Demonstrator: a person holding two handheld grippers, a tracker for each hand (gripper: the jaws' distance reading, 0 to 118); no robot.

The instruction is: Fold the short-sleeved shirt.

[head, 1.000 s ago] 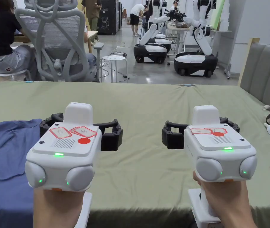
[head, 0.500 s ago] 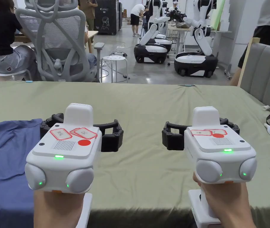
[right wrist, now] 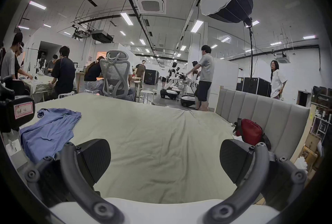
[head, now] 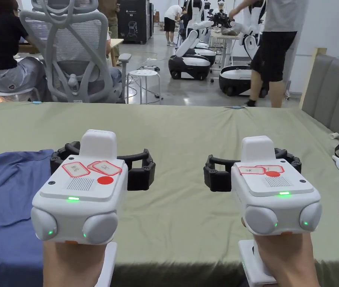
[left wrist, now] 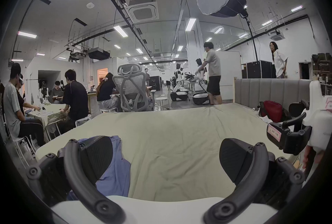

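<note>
Both jaws wide apart and holding nothing, left gripper (left wrist: 165, 161) and right gripper (right wrist: 165, 161) hover over the green sheet (head: 187, 130), blue shirt (head: 4, 201) rumpled off left of both, so a blind grab probably pinches several layers.

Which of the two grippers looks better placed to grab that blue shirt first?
The left gripper, probably: the blue shirt lies crumpled right beside it, at the bed's left side. The right gripper hangs open over bare sheet.

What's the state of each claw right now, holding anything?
Left claw: open, empty, held above the green sheet beside the blue shirt.
Right claw: open, empty.
</note>
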